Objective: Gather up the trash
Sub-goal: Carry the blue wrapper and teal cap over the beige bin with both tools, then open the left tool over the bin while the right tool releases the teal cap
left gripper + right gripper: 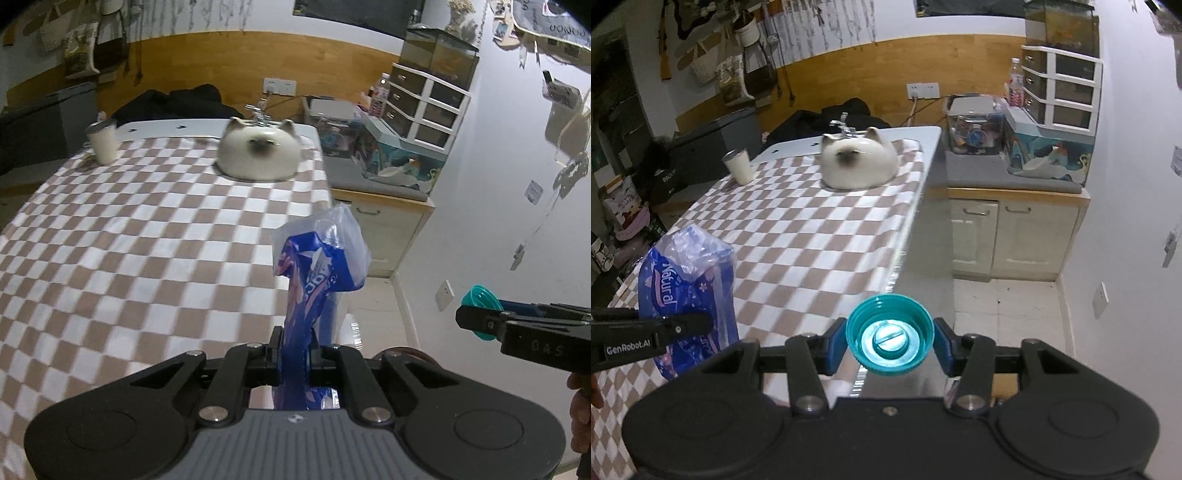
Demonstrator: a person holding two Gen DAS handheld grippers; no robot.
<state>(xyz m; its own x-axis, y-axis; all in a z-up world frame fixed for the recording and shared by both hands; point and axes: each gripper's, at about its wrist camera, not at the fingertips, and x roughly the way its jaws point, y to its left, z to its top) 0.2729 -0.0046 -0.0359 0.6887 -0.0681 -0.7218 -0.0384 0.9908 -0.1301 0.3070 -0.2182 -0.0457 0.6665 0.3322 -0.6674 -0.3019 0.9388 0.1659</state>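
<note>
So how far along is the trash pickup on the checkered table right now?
Done: no loose trash shows on the checkered tablecloth; only a cup and a cat-shaped dish sit there.
In hand: the left gripper is shut on a blue plastic wrapper; the right gripper grips a teal cap.
Left: dropping both; no bin is visible.

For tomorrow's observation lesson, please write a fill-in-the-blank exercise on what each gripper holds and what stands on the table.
1. The left gripper is shut on a crumpled ____ plastic wrapper.
2. The right gripper holds a teal bottle ____ between its pads.
3. The cat-shaped bowl rests on a ____ tablecloth.
4. The white cup stands to the ____ of the bowl in both views.

Missing words: blue; cap; checkered; left
</note>
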